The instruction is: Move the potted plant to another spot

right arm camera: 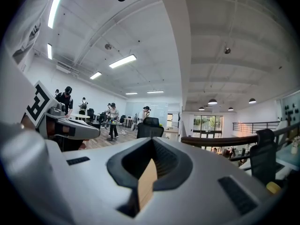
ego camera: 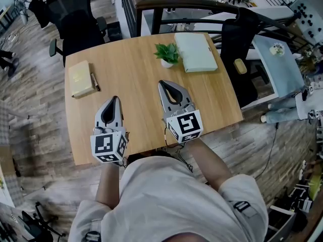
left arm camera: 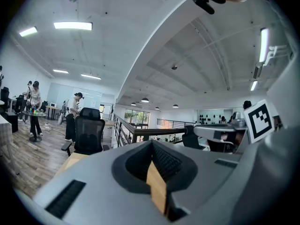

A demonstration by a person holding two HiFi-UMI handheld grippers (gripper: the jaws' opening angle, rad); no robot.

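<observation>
Two grippers, my left gripper (ego camera: 115,101) and right gripper (ego camera: 162,84), both clenched on nothing over the table's (ego camera: 131,79) near side. Potted plant (ego camera: 167,54) stands near the far edge, well ahead of my right gripper, just beside the pale green folder (ego camera: 195,51).

Small potted plant (ego camera: 167,55): bushy tuft of bright green leaves in a short white pot. Stands upright, untilted, leaves spreading wider than the pot. Sits on the wooden table (ego camera: 126,84), at about 1 o'clock from the tabletop's centre, near the far edge. Flanked at 3 o'clock by a pale green pad (ego camera: 195,51), leaves just reaching its near side.
</observation>
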